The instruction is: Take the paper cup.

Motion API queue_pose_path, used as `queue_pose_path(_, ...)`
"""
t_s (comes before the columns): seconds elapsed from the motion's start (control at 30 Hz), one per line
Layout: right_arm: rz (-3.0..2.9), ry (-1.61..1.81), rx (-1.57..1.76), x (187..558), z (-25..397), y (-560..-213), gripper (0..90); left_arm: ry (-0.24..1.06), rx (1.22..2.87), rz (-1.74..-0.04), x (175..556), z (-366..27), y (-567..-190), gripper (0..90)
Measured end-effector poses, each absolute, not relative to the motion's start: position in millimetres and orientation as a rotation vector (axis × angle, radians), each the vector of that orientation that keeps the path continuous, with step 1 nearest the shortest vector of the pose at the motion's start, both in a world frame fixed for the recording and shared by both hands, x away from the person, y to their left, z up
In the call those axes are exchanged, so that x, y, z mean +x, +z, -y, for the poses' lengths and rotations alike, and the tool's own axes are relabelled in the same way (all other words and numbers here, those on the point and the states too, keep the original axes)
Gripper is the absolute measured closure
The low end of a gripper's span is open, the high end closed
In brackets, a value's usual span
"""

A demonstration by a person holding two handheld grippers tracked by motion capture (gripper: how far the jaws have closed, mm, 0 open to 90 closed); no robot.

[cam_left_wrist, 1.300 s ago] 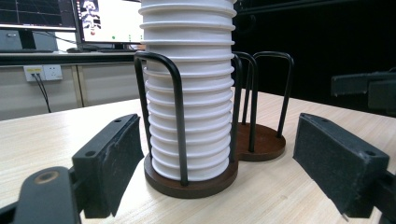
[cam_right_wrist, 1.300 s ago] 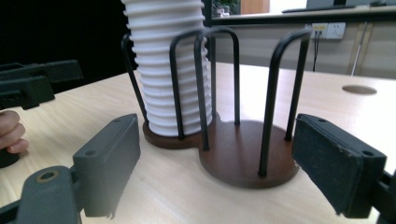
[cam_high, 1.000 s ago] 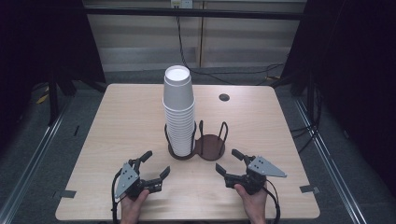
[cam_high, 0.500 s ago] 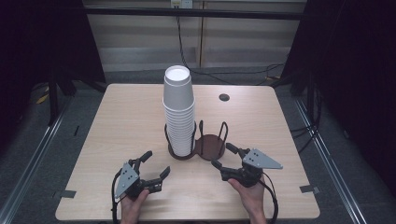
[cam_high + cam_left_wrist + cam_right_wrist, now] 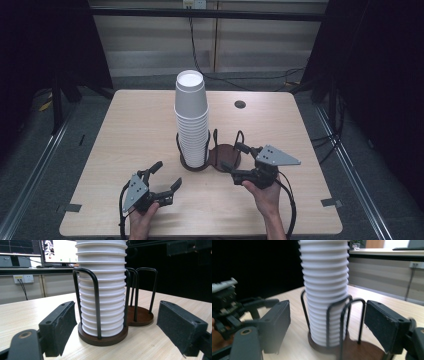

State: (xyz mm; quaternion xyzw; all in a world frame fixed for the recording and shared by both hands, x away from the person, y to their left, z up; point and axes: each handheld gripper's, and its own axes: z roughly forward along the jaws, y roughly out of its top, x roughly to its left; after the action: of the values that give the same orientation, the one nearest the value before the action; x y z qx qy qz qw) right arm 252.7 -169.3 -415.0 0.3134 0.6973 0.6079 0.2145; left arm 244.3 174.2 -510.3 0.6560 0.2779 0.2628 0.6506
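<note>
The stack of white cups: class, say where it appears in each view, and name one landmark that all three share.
High view: the stack of white cups stands at table centre.
Left gripper view: the stack rises at centre, between the jaws.
Right gripper view: the stack rises just left of centre.
Shared landmark: the wire holder around its base.

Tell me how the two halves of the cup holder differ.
The left holder is full: a tall stack of white cups stands in it, rising well above its wire loops. The right holder is empty, its brown base bare. The right gripper is open at the right holder's edge; the left gripper, also open, is short of the left one. Both have round brown bases with black wire loops, and they stand joined side by side.
</note>
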Motion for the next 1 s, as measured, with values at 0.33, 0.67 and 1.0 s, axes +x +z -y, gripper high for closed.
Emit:
queue_pose_path(0.33,-1.965,1.683,0.829,267.1,161.9,-389.5,20.0,0.593,1.492,-0.629,244.4,-174.3,-510.3,15.5)
queue_pose_path(0.67,-2.039,1.694,0.768,284.8,153.9,-363.5,19.9,0.593,1.492,-0.629,244.4,-174.3,-510.3,15.6)
queue_pose_path(1.0,-2.098,1.712,0.770,301.8,145.7,-337.6,18.5,0.587,1.492,-0.620,244.7,-174.4,-510.4,15.7)
